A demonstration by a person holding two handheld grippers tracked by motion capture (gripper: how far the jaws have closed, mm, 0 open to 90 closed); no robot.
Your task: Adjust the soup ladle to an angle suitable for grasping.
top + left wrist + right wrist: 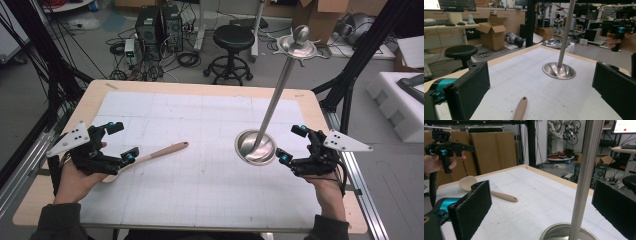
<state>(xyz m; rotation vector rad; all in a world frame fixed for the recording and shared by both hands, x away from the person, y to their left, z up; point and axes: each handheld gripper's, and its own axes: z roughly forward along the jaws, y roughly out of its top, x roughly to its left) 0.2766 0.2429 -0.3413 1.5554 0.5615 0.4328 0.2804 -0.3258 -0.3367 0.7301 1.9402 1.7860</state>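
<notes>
A: Left gripper (541,87)?
B: Jaws wide apart, nothing between the pads. Wooden handle (520,109) lies on the table (506,72) ahead.
A: Beyond it?
B: Steel stand (559,69), pole upright. Other gripper (617,28) top right, in a hand.

High view looks down from above; both gripper views skim low, sharing the steel stand (256,145).

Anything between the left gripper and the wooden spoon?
Nothing visible. The left gripper hovers open over the wooden spoon, whose handle lies between its jaws on bare mat. The steel stand sits well off to the side.
</notes>
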